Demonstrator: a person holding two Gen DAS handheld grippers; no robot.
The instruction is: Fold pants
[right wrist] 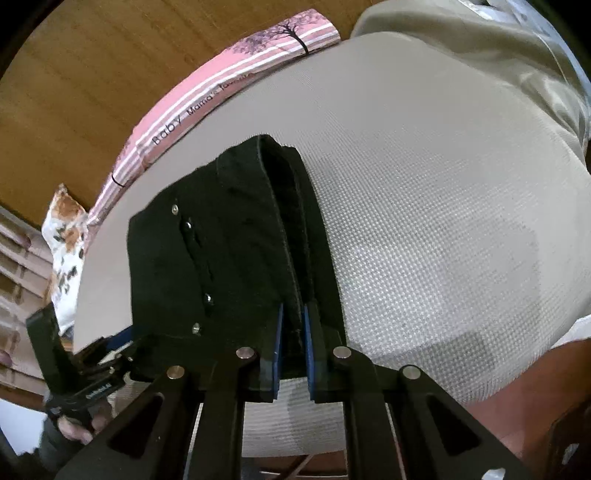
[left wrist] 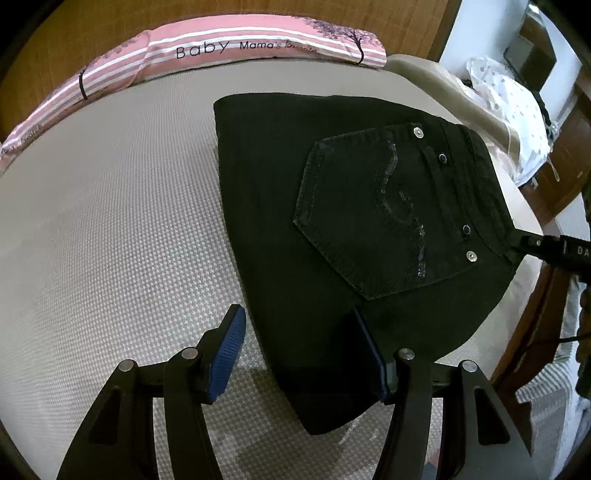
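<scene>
Pinching pants (right wrist: 221,258) — right claw (right wrist: 293,317) closed.

We saw a grey woven mattress (left wrist: 110,221), a pink striped pillow (left wrist: 229,40) at twelve o'clock against a wooden headboard (left wrist: 92,26), white wall (left wrist: 476,26) at two.

Both pics are bright enough, w/ soft indoor light, no hard glare. Fisheye bends everything: the mattress (left wrist: 110,221) bulges round, dark corners ring each pic. The black pants (left wrist: 351,206) look v. dark, detail mostly lost except shiny rivets. Soft gray shadows sit on the mattress near the bottom edge. Right wrist pic is a bit blurry, esp. at the left side; left wrist pic is sharper.
</scene>
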